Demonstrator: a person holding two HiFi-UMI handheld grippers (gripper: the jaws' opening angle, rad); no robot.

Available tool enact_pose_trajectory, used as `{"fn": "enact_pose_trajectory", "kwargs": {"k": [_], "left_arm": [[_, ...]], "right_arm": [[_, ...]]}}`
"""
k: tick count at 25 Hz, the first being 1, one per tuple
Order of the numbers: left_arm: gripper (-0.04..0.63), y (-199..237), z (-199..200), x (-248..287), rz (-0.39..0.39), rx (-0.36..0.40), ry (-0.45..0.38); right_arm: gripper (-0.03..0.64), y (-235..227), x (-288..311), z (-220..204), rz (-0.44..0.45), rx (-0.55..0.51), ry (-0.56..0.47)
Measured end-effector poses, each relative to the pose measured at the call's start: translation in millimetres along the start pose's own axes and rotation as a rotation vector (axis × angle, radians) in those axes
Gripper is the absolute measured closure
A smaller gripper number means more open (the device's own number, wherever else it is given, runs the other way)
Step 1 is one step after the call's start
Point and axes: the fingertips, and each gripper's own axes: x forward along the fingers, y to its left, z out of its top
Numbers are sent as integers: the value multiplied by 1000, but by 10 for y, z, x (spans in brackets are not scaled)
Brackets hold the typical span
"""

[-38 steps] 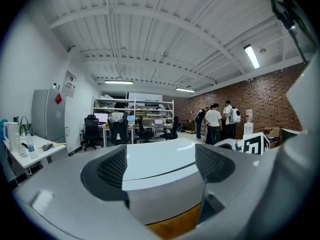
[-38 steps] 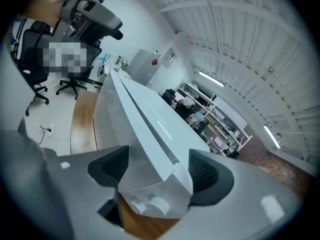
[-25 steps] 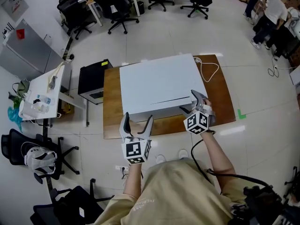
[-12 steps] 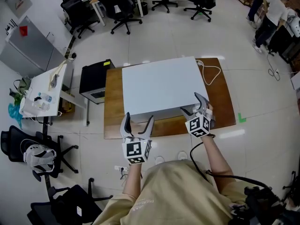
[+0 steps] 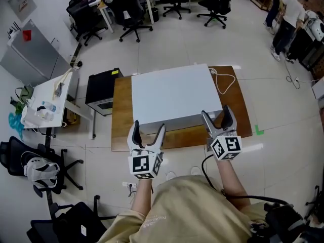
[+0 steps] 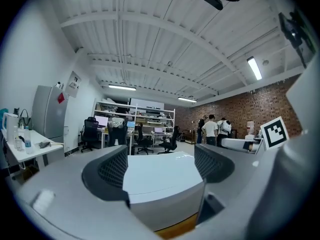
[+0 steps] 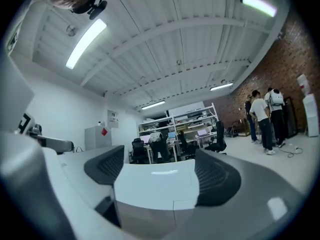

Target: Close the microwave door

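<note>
The white microwave (image 5: 174, 97) stands on a wooden table (image 5: 240, 113). In the right gripper view its front (image 7: 150, 209) looks flush, with the door seam closed. My left gripper (image 5: 148, 126) hovers open just before the microwave's front left, with nothing between its fingers. My right gripper (image 5: 215, 112) stands upright by the front right corner, apart from the microwave. Its jaws have just been closing a little but remain open, with nothing between them. Both gripper views look level over the microwave's top (image 6: 160, 176).
A white cable (image 5: 226, 77) lies on the table behind the microwave. A black cabinet (image 5: 103, 87) stands left of the table, and a white side table (image 5: 48, 97) with bottles further left. Office chairs (image 5: 129, 9) stand beyond. People (image 5: 291, 9) stand at the far right.
My right gripper has come off the microwave's front right corner, risen, and rolled from lying sideways to upright. My left gripper has risen slightly.
</note>
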Motion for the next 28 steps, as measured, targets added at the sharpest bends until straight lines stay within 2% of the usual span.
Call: {"fn": "enact_pose_trajectory", "kwargs": {"k": [2, 6, 8, 10, 18, 24, 26, 28], "left_arm": [[175, -13, 3, -87, 17, 7, -10], [175, -70, -8, -302, 65, 37, -35], [176, -76, 18, -402, 90, 65, -51], [178, -79, 37, -462, 104, 87, -62], [188, -78, 27, -532, 109, 87, -74], [222, -74, 172, -613, 107, 80, -112], [222, -54, 142, -632, 108, 89, -105], [222, -60, 101, -661, 108, 88, -62]], "right_arm": [[178, 108, -134, 97, -13, -47, -10], [167, 243, -400, 128, -60, -229, 6], [167, 276, -473, 89, -77, -265, 20], [181, 301, -509, 71, -87, -276, 29], [189, 487, -528, 185, -69, -339, 18], [189, 613, -544, 333, -48, -273, 2], [189, 678, -536, 385, -38, -280, -9], [189, 724, -529, 410, -32, -291, -9]]}}
